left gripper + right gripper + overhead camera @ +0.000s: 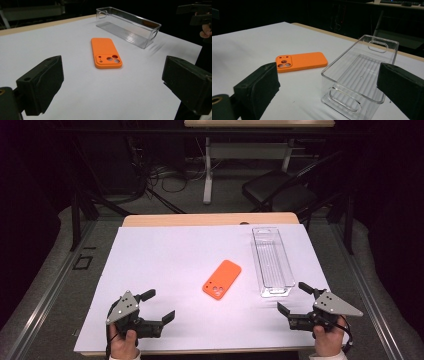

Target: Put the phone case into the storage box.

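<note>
An orange phone case (222, 279) (105, 52) (300, 61) lies flat near the middle of the white table sheet (165, 260), camera cut-outs toward me. To its right stands an empty clear plastic bin (272, 261) (128, 26) (359, 75), long side running away from me. My left gripper (159, 305) (112, 87) rests open at the front left, pointing toward the case with nothing between its jaws. At the front right my right gripper (294, 298) (329, 92) is open too, just short of the bin's near end.
A wooden table edge (210, 219) shows beyond the sheet. Behind it are a dark folding chair (280, 190), a white desk leg (207, 170) and cables on the floor. The other hand's gripper (197, 15) appears at the upper right of the left gripper view.
</note>
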